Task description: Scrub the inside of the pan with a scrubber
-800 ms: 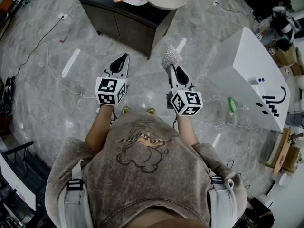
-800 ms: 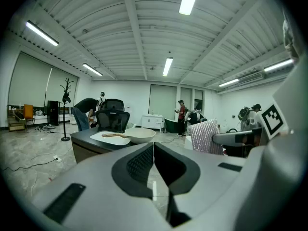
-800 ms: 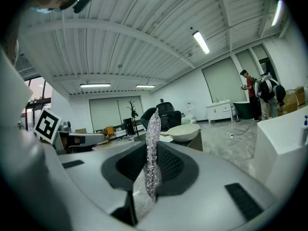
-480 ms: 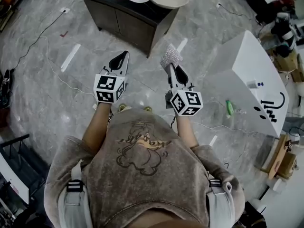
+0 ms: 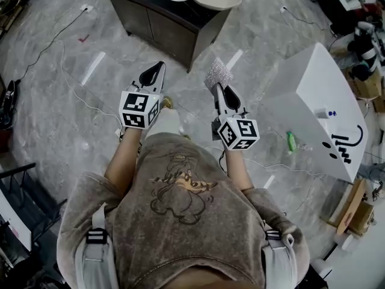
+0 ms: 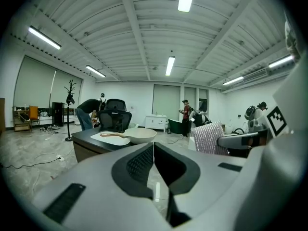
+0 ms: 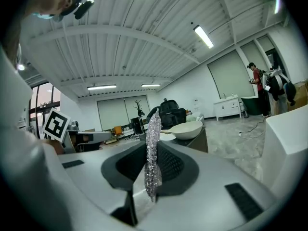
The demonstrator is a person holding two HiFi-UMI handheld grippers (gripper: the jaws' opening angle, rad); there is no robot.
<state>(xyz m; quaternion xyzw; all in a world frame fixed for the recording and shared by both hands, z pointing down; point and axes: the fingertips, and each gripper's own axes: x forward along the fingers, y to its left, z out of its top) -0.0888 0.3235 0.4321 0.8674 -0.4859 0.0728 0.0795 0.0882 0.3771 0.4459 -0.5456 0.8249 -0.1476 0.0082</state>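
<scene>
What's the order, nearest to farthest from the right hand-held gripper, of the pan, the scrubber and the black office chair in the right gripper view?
1. Scrubber: clamped upright between the jaws of the right hand-held gripper.
2. Pan: ahead, slightly right, on the dark cabinet.
3. Black office chair: behind the cabinet, farthest.

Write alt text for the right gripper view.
The right gripper is shut on a silvery scrubber, held edge-on and upright. Beyond it, a pale pan sits on a dark cabinet.
</scene>
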